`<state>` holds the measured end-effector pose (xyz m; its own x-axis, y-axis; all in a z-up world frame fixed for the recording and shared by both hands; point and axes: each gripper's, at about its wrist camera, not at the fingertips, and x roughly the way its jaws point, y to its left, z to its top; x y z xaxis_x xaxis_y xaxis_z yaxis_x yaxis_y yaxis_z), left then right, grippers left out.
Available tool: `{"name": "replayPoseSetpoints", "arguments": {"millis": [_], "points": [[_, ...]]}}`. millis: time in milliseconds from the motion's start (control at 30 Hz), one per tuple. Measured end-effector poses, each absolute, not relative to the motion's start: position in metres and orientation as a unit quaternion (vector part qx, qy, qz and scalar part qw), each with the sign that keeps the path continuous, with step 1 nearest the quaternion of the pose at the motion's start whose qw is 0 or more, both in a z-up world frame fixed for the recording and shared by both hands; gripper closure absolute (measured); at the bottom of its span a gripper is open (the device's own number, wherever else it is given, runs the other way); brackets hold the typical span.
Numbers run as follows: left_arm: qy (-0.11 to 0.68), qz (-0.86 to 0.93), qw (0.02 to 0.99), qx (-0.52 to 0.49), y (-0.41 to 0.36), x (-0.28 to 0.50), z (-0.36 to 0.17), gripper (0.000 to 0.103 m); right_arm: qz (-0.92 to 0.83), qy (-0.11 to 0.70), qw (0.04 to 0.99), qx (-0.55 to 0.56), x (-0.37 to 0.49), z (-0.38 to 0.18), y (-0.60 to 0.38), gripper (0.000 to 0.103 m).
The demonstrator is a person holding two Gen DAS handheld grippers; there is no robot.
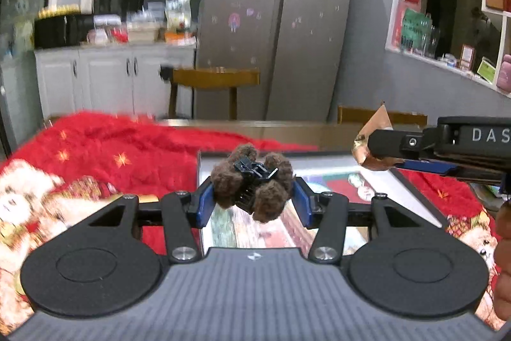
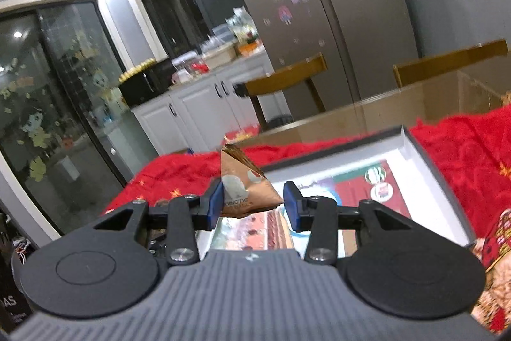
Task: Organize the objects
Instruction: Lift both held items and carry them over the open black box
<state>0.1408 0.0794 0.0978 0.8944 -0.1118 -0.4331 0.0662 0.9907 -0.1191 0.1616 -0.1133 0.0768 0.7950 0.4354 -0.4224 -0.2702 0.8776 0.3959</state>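
Note:
A black hair claw clip with brown fuzzy pom-poms [image 1: 252, 181] hangs above the white box [image 1: 412, 181], and my left gripper [image 1: 252, 200] is shut on it with its blue pads against the fluff. In the right wrist view a copper-coloured foil snack packet [image 2: 246, 190] sits between the blue pads of my right gripper [image 2: 252, 203], which is shut on it. The same packet [image 1: 372, 146] and the right gripper [image 1: 399, 149] show at the right edge of the left wrist view, level with the clip. The white box [image 2: 424, 168] with a printed picture inside lies below both.
A red plush blanket [image 1: 105, 155] with gold stars covers the table around the box. Wooden chairs [image 1: 214, 79] stand behind the table's far edge. Beyond are a steel fridge [image 1: 281, 21], white cabinets [image 1: 105, 75] with clutter, and wall shelves [image 1: 453, 21]. A hand [image 1: 503, 261] shows at the right.

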Motion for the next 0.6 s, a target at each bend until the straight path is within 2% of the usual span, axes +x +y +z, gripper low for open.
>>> {"name": "replayPoseSetpoints", "arguments": {"millis": [367,600], "points": [[0.286,-0.073,0.954,-0.051,0.09,0.166,0.047,0.046,0.17,0.288,0.927,0.17,0.169,0.013,-0.107,0.058],[0.298,-0.074,0.951,-0.046,0.085,0.17,0.033,0.046,0.191,0.303,0.917,0.175,0.171,0.002,-0.109,0.058]]}}
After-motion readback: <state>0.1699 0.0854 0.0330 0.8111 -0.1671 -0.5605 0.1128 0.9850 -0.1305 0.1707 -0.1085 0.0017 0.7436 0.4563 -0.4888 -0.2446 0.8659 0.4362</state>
